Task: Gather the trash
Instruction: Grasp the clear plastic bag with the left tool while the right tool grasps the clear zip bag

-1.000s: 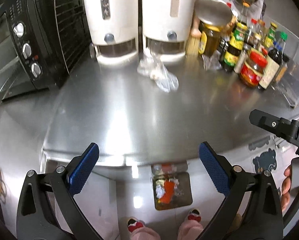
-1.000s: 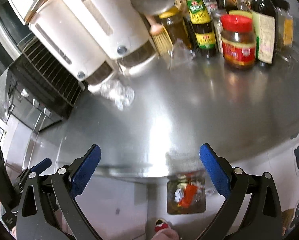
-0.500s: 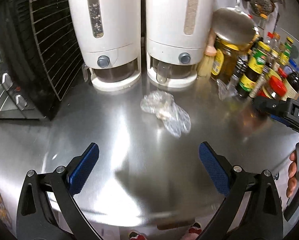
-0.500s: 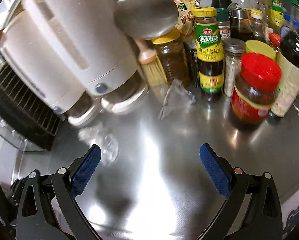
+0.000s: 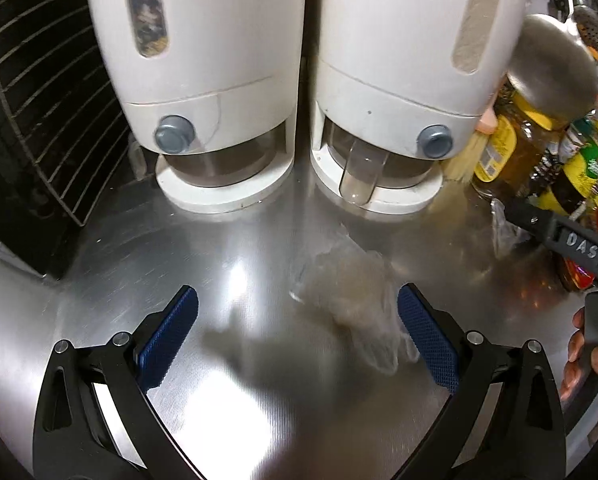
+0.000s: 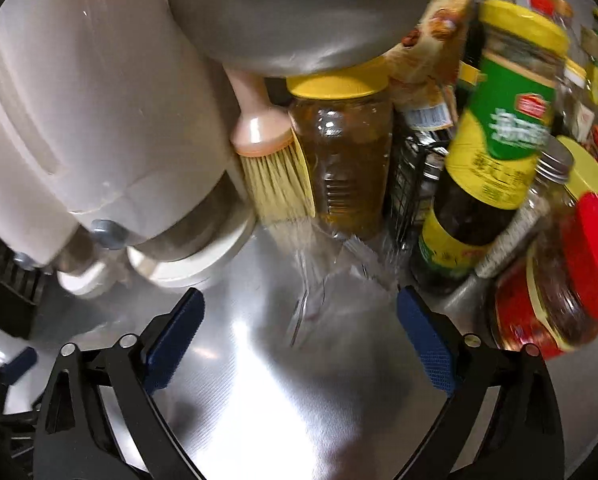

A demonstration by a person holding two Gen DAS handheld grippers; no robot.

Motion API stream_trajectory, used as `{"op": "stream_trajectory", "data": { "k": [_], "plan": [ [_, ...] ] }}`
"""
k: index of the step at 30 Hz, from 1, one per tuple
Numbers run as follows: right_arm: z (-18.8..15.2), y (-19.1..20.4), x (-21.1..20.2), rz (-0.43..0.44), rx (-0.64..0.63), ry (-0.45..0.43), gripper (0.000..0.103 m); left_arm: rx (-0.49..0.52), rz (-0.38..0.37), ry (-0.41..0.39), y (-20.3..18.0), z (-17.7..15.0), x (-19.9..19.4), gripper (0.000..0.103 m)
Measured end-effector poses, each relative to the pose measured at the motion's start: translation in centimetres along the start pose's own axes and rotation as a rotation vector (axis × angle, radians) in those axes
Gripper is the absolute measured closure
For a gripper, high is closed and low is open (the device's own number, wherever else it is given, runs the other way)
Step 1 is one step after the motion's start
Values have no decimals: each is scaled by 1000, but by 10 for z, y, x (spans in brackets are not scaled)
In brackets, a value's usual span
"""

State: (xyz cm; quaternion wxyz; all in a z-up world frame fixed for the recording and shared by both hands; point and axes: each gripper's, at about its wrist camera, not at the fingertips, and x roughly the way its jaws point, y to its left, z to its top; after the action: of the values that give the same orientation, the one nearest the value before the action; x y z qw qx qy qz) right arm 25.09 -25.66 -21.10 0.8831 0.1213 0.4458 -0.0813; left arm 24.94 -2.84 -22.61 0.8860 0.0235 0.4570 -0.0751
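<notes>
A crumpled clear plastic bag [image 5: 351, 300] lies on the steel counter [image 5: 235, 248], between my left gripper's fingers and close to the right pad [image 5: 427, 336]. My left gripper [image 5: 299, 332] is open and empty, low over the counter. A second clear plastic wrapper [image 6: 331, 280] lies on the counter in front of the oil jar [image 6: 339, 160], just ahead of my right gripper [image 6: 299, 332], which is open and empty. The wrapper also shows in the left wrist view [image 5: 503, 228], partly hidden by the right gripper's body [image 5: 563, 236].
Two white dispensers [image 5: 219, 80] [image 5: 399, 60] stand at the back, a black toaster oven with a wire rack [image 5: 39, 120] at the left. Sauce bottles and jars [image 6: 499, 140], a red-lidded jar [image 6: 559, 280], a brush [image 6: 271, 160] and a steel ladle [image 6: 299, 12] crowd the right.
Both grippers have moved forward over the counter, from its front edge toward the back. The crumpled bag now lies between the left fingers; the wrapper sits just ahead of the right gripper.
</notes>
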Motion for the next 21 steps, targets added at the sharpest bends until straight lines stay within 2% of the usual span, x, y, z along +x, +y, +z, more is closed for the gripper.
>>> {"op": "stream_trajectory", "data": {
  "k": [5,9,11,12,13,14,16,17,19,21],
  "plan": [
    [0,-2,26,-17,22,44,17,-1,-2,30,-2,5,25,8],
    [-1,-5,39,-11,38,79,37,17,-29,48,-8,6,40,9],
    [-3,-4,45,3,34,103,55,26,-46,54,-11,6,46,14],
    [-3,-3,46,-3,20,104,66,30,-61,62,-12,7,49,24],
    [-4,-2,46,-13,6,98,69,32,-73,69,-13,7,51,35],
    [-4,-2,47,-10,-3,101,70,34,-86,75,-14,7,53,40],
    [-5,-3,46,-16,-11,98,73,42,-108,77,-18,7,53,57],
    [-6,-4,45,-19,-11,97,74,45,-115,77,-18,6,53,60],
    [-10,-9,39,-18,-5,94,76,45,-119,79,-19,4,51,76],
    [-17,-13,32,-14,-4,95,76,42,-119,80,-18,1,49,78]
  ]
}}
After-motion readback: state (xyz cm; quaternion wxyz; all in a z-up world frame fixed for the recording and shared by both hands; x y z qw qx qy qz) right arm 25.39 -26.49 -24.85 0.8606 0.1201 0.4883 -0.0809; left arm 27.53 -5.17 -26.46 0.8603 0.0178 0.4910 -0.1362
